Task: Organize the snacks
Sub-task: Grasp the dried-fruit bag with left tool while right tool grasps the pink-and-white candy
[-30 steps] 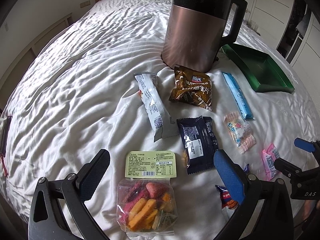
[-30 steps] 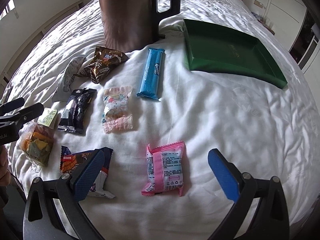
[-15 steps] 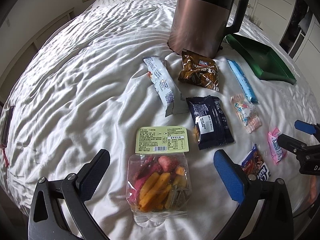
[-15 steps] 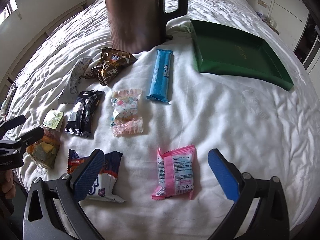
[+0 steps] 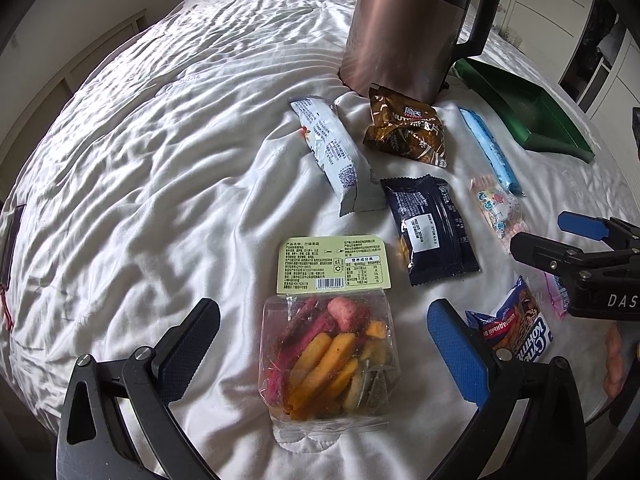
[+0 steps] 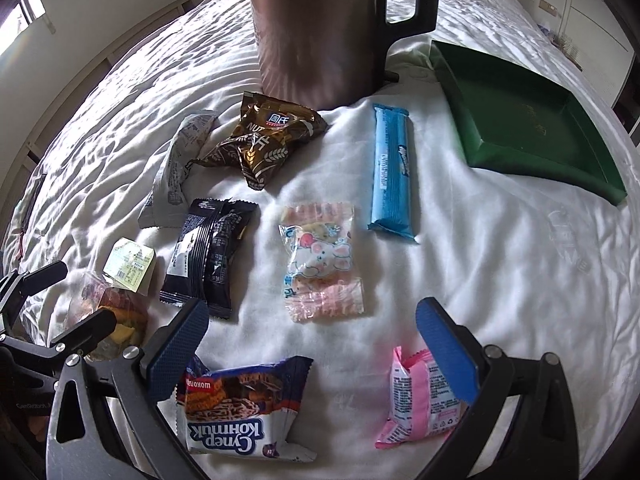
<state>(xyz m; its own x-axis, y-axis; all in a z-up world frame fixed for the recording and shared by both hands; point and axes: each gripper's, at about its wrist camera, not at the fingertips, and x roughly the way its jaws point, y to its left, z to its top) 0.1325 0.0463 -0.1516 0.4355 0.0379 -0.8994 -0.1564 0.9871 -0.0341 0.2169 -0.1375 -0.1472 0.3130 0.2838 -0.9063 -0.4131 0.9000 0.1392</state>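
White quilt under everything. My left gripper spread wide, empty, fingers either side of clear bag of dried fruit chips, not touching. My right gripper also wide, empty, above chocolate wafer pack and pink packet. Green tray beside kettle, apart from snacks.

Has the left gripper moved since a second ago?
Yes. The left gripper has come down and forward: the clear bag of dried fruit, lying on the bed, now sits between its open fingers, and the kettle looms larger.
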